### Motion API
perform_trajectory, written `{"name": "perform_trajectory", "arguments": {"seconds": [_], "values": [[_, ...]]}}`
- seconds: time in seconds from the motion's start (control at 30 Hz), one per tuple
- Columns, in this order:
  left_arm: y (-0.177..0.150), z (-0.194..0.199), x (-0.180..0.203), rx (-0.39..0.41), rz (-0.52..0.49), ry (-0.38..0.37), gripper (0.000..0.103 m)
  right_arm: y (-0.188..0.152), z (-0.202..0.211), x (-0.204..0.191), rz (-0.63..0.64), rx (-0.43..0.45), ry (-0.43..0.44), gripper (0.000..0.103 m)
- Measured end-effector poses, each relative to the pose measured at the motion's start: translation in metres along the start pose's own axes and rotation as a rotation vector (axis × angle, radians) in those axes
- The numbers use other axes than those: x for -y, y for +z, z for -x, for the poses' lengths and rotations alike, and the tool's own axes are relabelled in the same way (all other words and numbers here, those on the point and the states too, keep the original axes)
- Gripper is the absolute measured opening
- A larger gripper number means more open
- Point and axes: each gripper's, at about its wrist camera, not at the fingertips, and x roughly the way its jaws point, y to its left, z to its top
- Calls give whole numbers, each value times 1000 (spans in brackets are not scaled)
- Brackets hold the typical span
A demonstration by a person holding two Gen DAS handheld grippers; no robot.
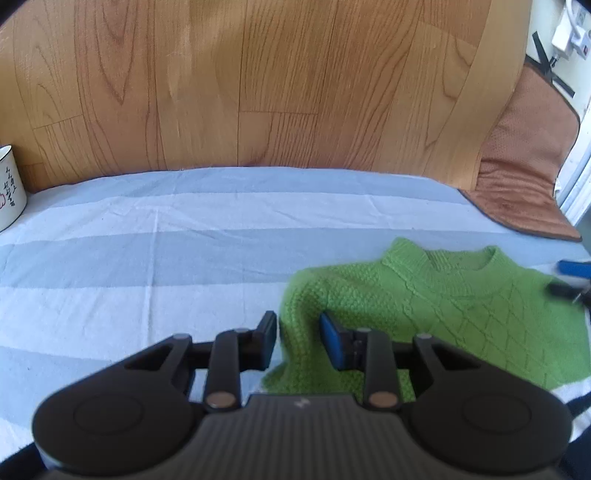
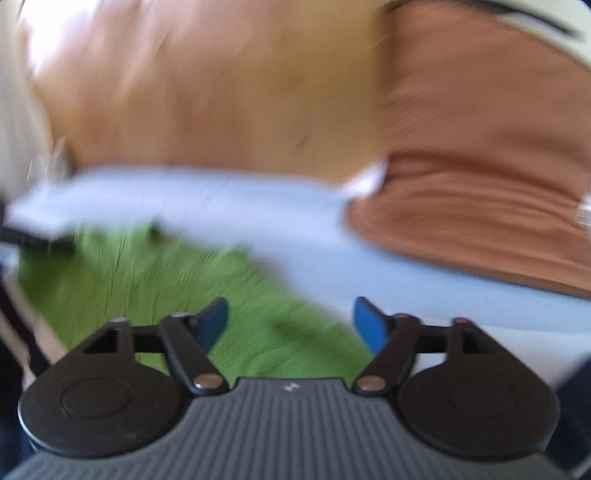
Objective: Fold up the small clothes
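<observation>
A small green knitted sweater (image 1: 443,306) lies on the blue and white striped cloth (image 1: 166,251), neck toward the far side. My left gripper (image 1: 298,339) is open, its jaws on either side of the sweater's left sleeve edge, which rises in a fold between them. In the blurred right wrist view the sweater (image 2: 155,291) lies at the lower left, and my right gripper (image 2: 290,325) is open and empty above its right edge. The right gripper's fingertips (image 1: 572,280) show at the far right of the left wrist view, over the sweater's right shoulder.
A white enamel mug (image 1: 9,188) stands at the far left on the cloth. A brown mat (image 1: 524,162) lies at the back right on the wooden floor (image 1: 258,81). A white power strip (image 1: 569,33) sits at the top right corner.
</observation>
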Motion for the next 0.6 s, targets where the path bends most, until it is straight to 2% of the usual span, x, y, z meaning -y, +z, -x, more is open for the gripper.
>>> {"name": "perform_trajectory", "arguments": {"seconds": [0.03,0.07,0.1,0.13,0.23,0.3,0.37,0.43,0.47,0.5,0.53,0.57,0.6], "values": [[-1,0,2,1,-12,1,19,-4,2,1,24,19,-35,76],[-2,0,4,6,-31,1,14,-5,7,-2,44,41,-43,49],[-4,2,8,15,-52,9,10,-1,10,-2,42,39,-19,12],[-6,6,10,29,-71,22,10,4,15,-3,13,67,-2,5],[-6,22,15,105,-114,40,10,26,24,-16,41,183,-47,4],[2,31,7,143,-75,33,10,48,16,-13,16,201,-17,3],[9,33,-3,159,-23,49,10,65,6,-9,-4,171,54,3],[11,30,-10,131,-3,44,10,70,3,-10,-19,154,75,9],[10,27,-12,114,-3,42,10,72,-4,-7,-16,130,101,24],[8,24,-14,103,-9,46,10,69,-6,-5,-24,105,131,55],[6,21,-16,94,-14,49,10,67,-12,-5,-36,85,158,67],[4,18,-18,86,-11,48,10,64,-17,-10,-32,59,174,75],[1,15,-19,79,-7,47,10,62,-25,-16,-10,30,170,74]]}}
